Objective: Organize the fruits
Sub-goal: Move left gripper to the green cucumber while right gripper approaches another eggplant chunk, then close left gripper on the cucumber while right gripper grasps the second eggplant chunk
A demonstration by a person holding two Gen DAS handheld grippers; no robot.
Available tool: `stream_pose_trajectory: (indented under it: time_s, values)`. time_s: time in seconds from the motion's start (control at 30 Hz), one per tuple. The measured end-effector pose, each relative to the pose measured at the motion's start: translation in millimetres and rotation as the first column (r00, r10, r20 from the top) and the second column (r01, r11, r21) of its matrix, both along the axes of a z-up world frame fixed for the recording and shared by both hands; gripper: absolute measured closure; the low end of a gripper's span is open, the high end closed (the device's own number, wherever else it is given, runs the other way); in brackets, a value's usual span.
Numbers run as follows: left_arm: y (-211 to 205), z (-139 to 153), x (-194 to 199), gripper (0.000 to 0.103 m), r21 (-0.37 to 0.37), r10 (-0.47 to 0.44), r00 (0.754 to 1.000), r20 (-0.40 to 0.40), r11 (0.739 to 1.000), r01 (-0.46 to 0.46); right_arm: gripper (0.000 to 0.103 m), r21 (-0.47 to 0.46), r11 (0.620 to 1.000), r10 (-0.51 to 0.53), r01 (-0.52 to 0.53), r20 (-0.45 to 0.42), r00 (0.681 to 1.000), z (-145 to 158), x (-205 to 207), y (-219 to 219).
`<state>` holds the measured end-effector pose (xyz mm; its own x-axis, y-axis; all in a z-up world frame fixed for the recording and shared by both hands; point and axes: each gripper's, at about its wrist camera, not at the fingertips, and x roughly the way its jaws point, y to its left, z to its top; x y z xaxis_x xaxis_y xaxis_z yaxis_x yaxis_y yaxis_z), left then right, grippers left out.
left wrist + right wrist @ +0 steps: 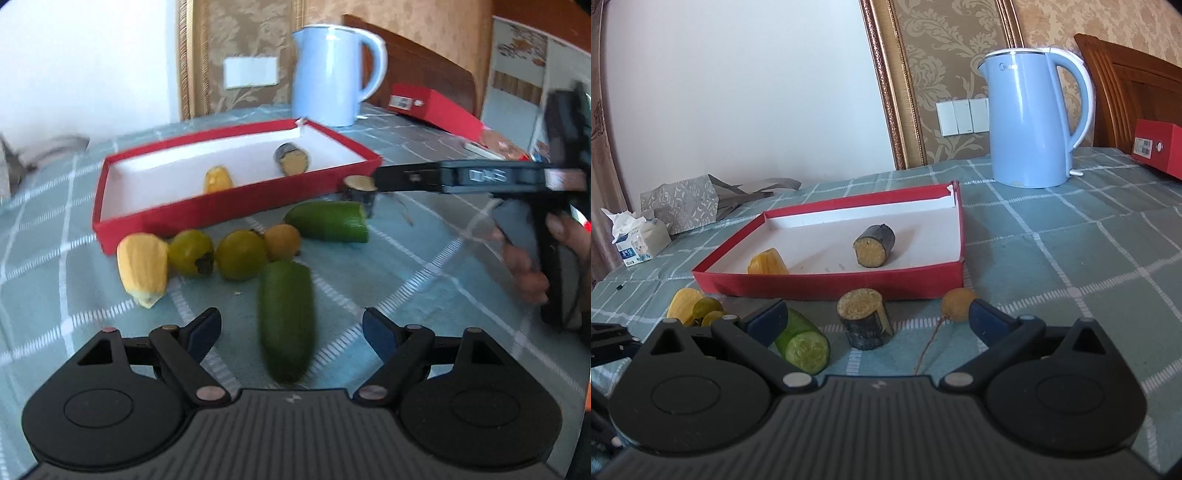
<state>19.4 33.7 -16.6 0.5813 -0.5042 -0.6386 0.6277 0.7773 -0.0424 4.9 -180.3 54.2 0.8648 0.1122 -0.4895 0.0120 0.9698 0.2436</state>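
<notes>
My left gripper [290, 326] is open, and a green cucumber piece [287, 321] lies lengthwise between its fingers without touching them. My right gripper [877, 315] is open too, either side of an upright dark-skinned cut piece [864, 319] [360, 190], pads apart from it. The red box [236, 206] [827, 284] holds a yellow piece [218, 180] and another dark-skinned piece [873, 245]. Before it lie a yellow ridged piece [142, 269], two green round fruits [192, 253], an orange round fruit [282, 242], and a second cucumber piece [328, 221] [803, 341].
A blue kettle [1030, 118] stands behind the box on the checked tablecloth. A red lid [1160, 147] lies at the far right before a wooden chair back. A tissue pack [639, 240] and grey paper bag [683, 206] sit far left. A hand [524, 266] holds the right gripper.
</notes>
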Motion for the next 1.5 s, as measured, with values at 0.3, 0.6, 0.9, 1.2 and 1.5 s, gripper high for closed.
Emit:
stream_pose_trajectory:
  time_s: [0.3, 0.6, 0.9, 1.2, 1.5]
  values:
    - [-12, -3, -6, 0.023, 0.006, 0.039, 0.999, 0.028, 0.999, -0.039, 0.000, 0.029, 0.999, -0.047, 0.046, 0.017, 0.999, 2, -2, -11]
    - [-25, -3, -19, 0.070, 0.019, 0.095, 0.992, 0.083, 0.995, -0.097, 0.000, 0.027, 0.997, -0.073, 0.072, 0.039, 0.997, 4, -4, -15]
    - [-15, 0, -24, 0.070, -0.036, 0.197, 0.975, 0.099, 0.980, -0.194, 0.009, -0.116, 0.993, -0.030, 0.032, 0.025, 0.999, 8, -11, -10]
    - [-12, -1, -27, 0.070, -0.042, 0.191, 0.976, 0.106, 0.981, -0.188, 0.022, -0.253, 0.965, 0.068, -0.065, 0.002, 0.998, 11, -11, 7]
    - [-11, -1, -25, 0.070, -0.047, 0.188, 0.977, 0.096, 0.982, -0.184, 0.056, -0.280, 0.944, 0.159, -0.172, -0.069, 0.985, 2, 27, 33]
